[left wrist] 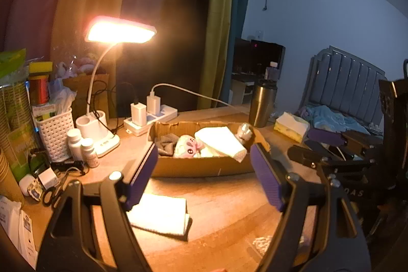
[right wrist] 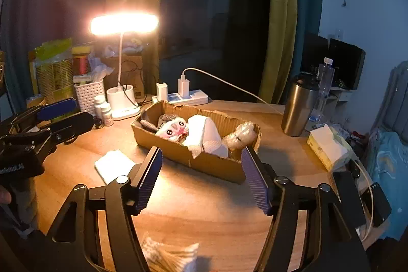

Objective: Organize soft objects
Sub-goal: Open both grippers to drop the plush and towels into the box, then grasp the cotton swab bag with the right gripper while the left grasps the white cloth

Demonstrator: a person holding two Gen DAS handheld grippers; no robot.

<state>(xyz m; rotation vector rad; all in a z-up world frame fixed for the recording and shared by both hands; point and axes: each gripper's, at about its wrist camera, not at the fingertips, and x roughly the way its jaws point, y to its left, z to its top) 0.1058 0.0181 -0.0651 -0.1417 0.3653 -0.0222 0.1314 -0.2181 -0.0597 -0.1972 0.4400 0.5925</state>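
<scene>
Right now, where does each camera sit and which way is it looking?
Left wrist: on the left gripper, looking along its open jaws at the cardboard box; the right gripper shows at right.
Right wrist: on the right gripper, jaws open, facing the box; the left gripper shows at left.
Shared: box, desk lamp, white folded cloth.

open right tool (right wrist: pixel 201 177) faces cardboard box (right wrist: pixel 211 163) holding soft things.

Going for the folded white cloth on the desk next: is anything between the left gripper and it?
Nothing visible. The folded white cloth lies flat on bare desk just below the open left gripper, short of the cardboard box.
</scene>
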